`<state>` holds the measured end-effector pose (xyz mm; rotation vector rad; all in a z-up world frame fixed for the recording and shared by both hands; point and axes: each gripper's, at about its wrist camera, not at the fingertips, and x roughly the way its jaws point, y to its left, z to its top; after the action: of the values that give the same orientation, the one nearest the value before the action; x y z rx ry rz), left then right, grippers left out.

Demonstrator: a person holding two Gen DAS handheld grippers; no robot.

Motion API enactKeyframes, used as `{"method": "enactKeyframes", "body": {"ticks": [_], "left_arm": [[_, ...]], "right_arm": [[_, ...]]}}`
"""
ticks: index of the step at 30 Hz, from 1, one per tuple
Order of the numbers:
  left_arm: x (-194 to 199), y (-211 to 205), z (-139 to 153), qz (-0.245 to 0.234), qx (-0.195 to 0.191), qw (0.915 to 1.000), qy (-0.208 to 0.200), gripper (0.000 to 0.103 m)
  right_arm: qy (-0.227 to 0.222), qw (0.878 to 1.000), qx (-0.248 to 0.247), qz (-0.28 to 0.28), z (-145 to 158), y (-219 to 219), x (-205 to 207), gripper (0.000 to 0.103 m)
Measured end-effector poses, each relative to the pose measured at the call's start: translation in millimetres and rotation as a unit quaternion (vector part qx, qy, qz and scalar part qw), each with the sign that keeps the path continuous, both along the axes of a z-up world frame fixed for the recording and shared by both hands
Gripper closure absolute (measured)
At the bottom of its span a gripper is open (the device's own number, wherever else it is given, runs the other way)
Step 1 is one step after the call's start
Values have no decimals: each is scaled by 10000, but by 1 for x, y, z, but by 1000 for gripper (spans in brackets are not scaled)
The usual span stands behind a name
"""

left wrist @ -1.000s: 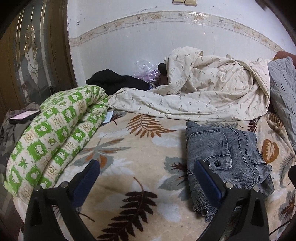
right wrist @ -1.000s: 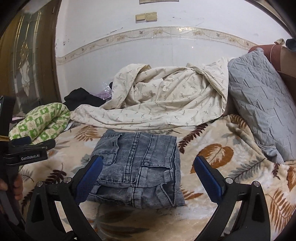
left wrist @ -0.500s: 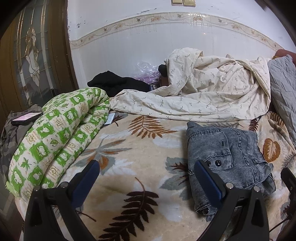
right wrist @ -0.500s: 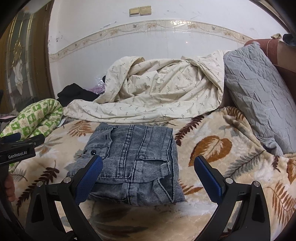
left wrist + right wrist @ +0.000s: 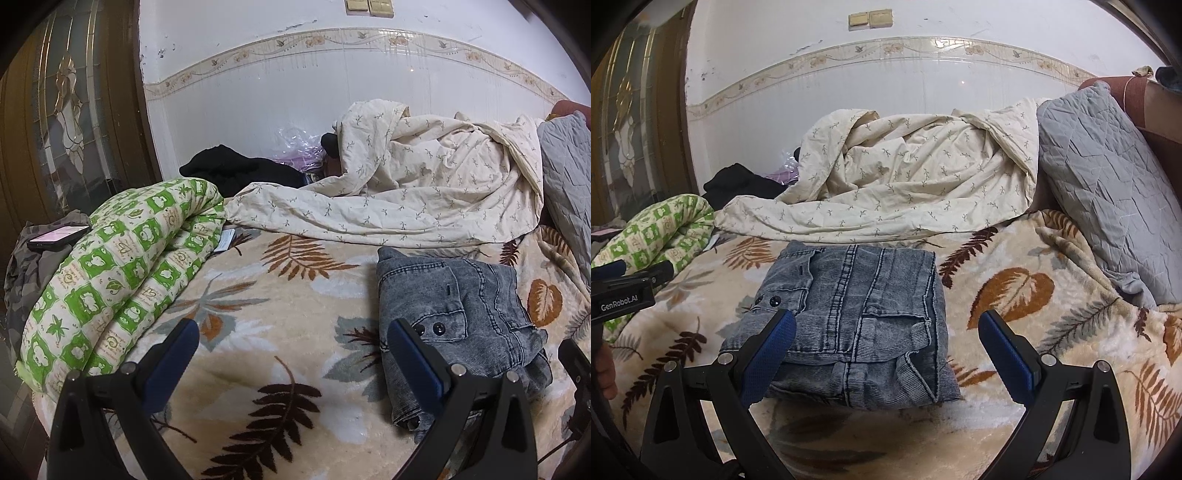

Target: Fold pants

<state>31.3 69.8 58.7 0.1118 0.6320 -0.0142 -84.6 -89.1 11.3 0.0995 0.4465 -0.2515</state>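
Grey-blue denim pants (image 5: pixel 860 314) lie folded in a compact stack on the leaf-patterned blanket (image 5: pixel 1015 295). They also show in the left wrist view (image 5: pixel 461 314), at the right. My right gripper (image 5: pixel 886 343) is open and empty, held just in front of and above the near edge of the pants. My left gripper (image 5: pixel 291 354) is open and empty over the bare blanket (image 5: pixel 258 332), with its right finger (image 5: pixel 413 358) close to the left edge of the pants.
A crumpled cream duvet (image 5: pixel 905 184) lies behind the pants. A grey quilted pillow (image 5: pixel 1108 184) leans at the right. A rolled green-and-white quilt (image 5: pixel 118 273) lies at the left, with a phone (image 5: pixel 59 236) beyond it. Black clothing (image 5: pixel 236 173) sits by the wall.
Both grippers have drawn back slightly from the pants and stay open. The folded pants have not moved.
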Motion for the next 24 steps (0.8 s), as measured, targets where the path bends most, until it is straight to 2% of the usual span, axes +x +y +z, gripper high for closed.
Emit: {"method": "enactKeyframes", "body": {"ticks": [24], "left_arm": [[-3, -1, 2, 33, -52, 10000, -48, 0]], "right_arm": [[27, 10000, 9, -25, -1, -1, 1, 3]]}}
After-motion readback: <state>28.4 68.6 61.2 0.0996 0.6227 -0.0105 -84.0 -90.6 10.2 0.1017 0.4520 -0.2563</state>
